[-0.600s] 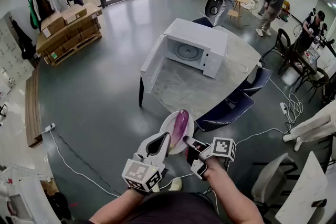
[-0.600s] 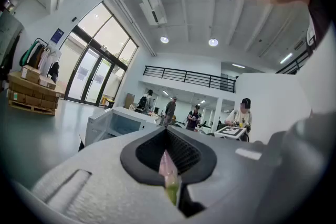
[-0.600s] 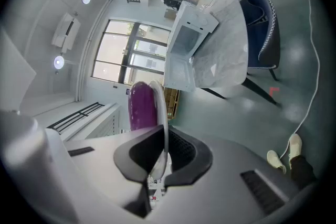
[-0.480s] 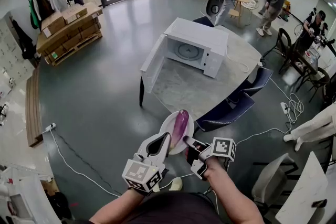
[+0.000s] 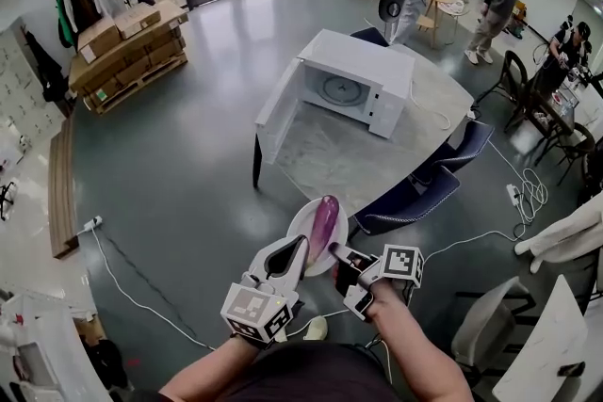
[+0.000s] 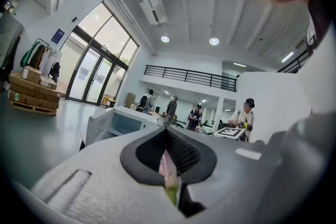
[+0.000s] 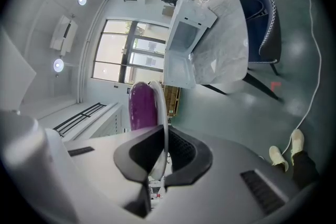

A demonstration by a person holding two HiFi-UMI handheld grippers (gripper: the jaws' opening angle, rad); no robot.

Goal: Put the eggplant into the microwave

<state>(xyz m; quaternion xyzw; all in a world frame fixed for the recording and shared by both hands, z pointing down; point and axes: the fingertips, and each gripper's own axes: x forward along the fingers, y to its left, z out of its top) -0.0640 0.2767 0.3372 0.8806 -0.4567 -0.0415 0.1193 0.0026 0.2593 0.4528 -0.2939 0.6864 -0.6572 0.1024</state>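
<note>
I have both tools clenched on one white plate (image 5: 301,223). The left tool (image 5: 298,249) pinches the plate's near-left edge and the right tool (image 5: 336,253) pinches its near-right edge. In each gripper view that thin edge runs straight between the pads. The purple eggplant (image 5: 322,219) lies lengthwise in the plate, just beyond the tool tips and between them. Well ahead of both tools the microwave (image 5: 372,71) stands on the table (image 5: 325,160). Its door (image 5: 275,113) is swung wide open, and the glass turntable (image 5: 336,91) shows inside.
</note>
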